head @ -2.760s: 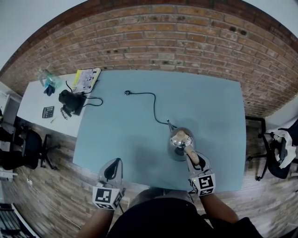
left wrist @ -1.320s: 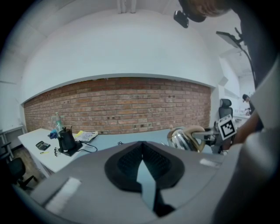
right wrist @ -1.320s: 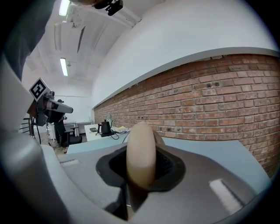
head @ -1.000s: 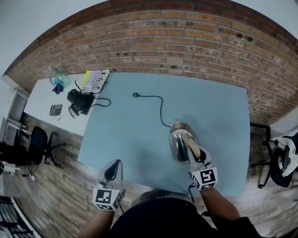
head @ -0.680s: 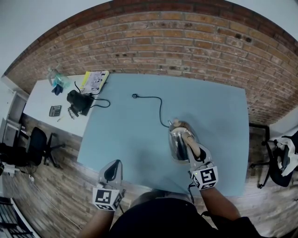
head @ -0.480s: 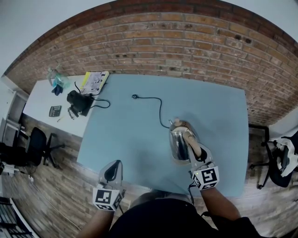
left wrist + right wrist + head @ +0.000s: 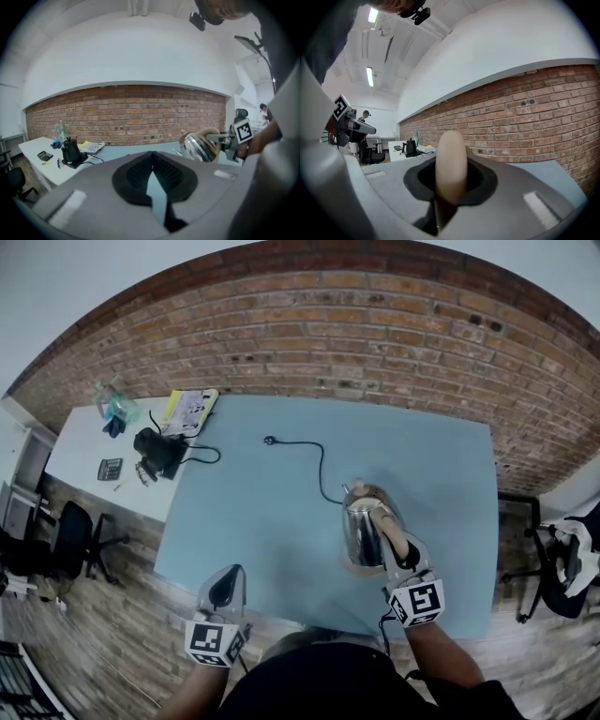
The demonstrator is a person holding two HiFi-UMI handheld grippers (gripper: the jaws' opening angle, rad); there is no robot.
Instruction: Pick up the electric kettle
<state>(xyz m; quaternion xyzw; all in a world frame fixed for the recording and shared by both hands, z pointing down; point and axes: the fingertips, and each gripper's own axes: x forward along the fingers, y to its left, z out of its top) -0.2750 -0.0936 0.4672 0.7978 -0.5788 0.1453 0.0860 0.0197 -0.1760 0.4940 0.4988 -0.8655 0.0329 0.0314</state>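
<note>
The steel electric kettle (image 7: 364, 526) hangs a little above the blue table (image 7: 253, 512), right of its middle. My right gripper (image 7: 398, 559) is shut on its pale wooden handle (image 7: 390, 536), which stands clamped between the black pads (image 7: 424, 177) in the right gripper view. The kettle (image 7: 199, 146) also shows in the left gripper view, off to the right. My left gripper (image 7: 226, 585) hovers at the table's near edge, jaws shut and empty, well left of the kettle. A black cord (image 7: 317, 463) runs from a plug (image 7: 269, 440) to under the kettle.
A white side table (image 7: 80, 451) at the left holds a black kettle (image 7: 155, 448), a calculator (image 7: 109, 469), a booklet (image 7: 190, 409) and a bottle (image 7: 114, 409). A brick wall (image 7: 375, 343) backs both tables. Office chairs (image 7: 70, 545) stand at the left and right.
The right gripper has risen slightly with the kettle, which now stands off the table. The left gripper has stayed in place.
</note>
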